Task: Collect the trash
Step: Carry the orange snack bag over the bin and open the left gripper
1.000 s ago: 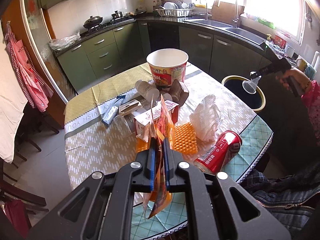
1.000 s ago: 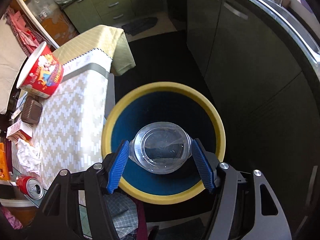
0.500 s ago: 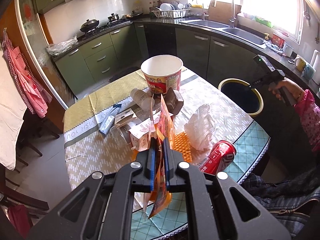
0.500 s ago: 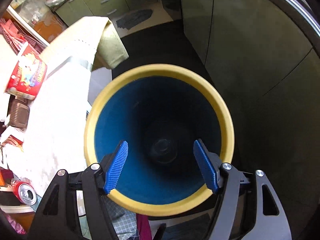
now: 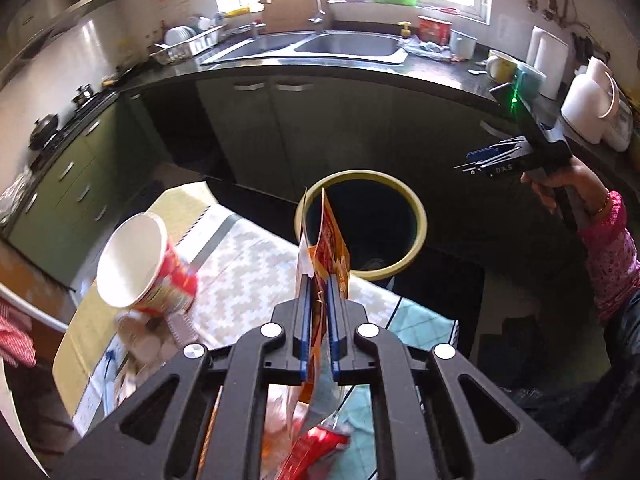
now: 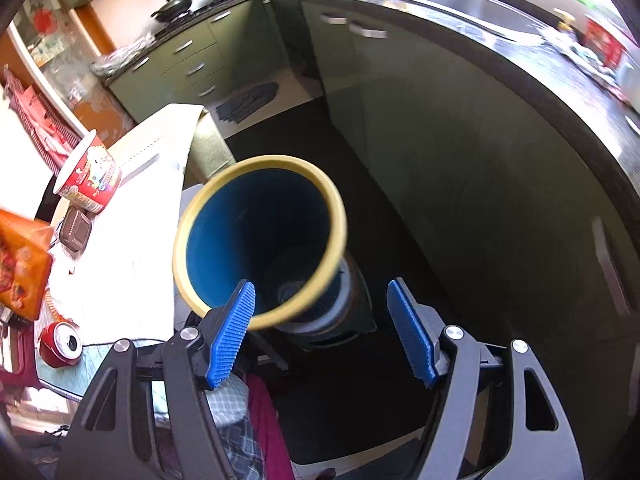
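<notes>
My left gripper [image 5: 319, 280] is shut on an orange snack wrapper [image 5: 330, 240], held upright above the table's edge. Just beyond it on the floor stands the yellow-rimmed blue bin [image 5: 416, 216]. From the right wrist the same bin [image 6: 336, 208] appears below and to the left of my right gripper [image 6: 320, 286], which is open with nothing between its blue pads [image 6: 234, 332]. In the left wrist view the right gripper [image 5: 484, 160] hangs right of the bin, held by a hand in a pink sleeve. The wrapper [image 6: 20, 264] shows at the far left.
On the tablecloth [image 5: 248, 272] stand a red noodle cup [image 5: 136, 256] and a brown box [image 6: 75, 232], with a red can [image 6: 60, 344] near the front edge. Dark green cabinets [image 5: 280, 132] and a sink counter [image 5: 344, 46] ring the bin.
A clear plastic container left my right gripper and dropped into the bin; that gripper then drew back to the right. My left gripper swung with the wrapper from the table's middle towards the bin.
</notes>
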Motion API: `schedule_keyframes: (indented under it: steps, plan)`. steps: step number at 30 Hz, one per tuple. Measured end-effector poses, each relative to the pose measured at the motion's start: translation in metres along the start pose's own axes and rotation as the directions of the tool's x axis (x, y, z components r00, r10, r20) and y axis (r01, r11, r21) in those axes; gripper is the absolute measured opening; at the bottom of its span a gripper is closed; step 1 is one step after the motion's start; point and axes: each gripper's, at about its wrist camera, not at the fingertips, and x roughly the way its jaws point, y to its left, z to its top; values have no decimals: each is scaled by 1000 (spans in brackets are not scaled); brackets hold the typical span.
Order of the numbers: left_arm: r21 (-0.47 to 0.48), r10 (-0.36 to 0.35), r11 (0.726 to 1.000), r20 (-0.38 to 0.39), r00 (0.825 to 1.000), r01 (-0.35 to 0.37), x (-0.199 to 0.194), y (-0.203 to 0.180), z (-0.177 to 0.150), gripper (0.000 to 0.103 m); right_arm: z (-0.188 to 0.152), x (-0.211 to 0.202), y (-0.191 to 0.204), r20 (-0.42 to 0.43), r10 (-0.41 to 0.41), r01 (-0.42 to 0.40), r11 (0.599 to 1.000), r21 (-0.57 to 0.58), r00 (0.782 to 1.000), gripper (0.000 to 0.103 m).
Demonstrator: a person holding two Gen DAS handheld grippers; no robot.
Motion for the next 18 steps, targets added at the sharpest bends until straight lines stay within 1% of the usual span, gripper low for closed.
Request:
schedule_keyframes:
  steps: [2, 5, 8, 9, 11, 14, 15, 17, 18]
  plan:
    - [36, -20, 999, -17, 1000, 21, 33, -14, 25, 8, -10, -9, -14, 12, -12, 11, 1000, 29, 1000, 68]
    - [86, -21, 996, -42, 999, 25, 88, -33, 57, 8, -21, -19, -35, 26, -19, 17, 997, 69, 999, 68]
    - [85, -44, 995, -87, 995, 51, 142, -46, 83, 8, -34, -23, -51, 26, -19, 17, 994, 105, 999, 68]
    - [85, -52, 994, -113, 992, 62, 159, -50, 88, 8, -38, -24, -55, 22, -19, 17, 993, 114, 1000, 68]
    - [86, -43, 995, -152, 987, 57, 186, -58, 94, 11, -44, -25, -62, 14, -20, 18, 992, 126, 1000, 68]
    - [112, -14, 993, -168, 986, 33, 208, -67, 99, 15, -46, -28, -68, 10, -30, 28, 991, 134, 999, 69]
    - [115, -9, 993, -167, 986, 28, 210, -68, 100, 16, -45, -29, -67, 12, -34, 32, 991, 132, 999, 69]
    - [108, -21, 993, -169, 985, 39, 211, -69, 99, 23, -45, -33, -67, 19, -41, 38, 992, 121, 999, 69]
    - [107, -21, 993, -167, 986, 39, 209, -69, 98, 24, -42, -34, -67, 24, -44, 41, 993, 114, 999, 69]
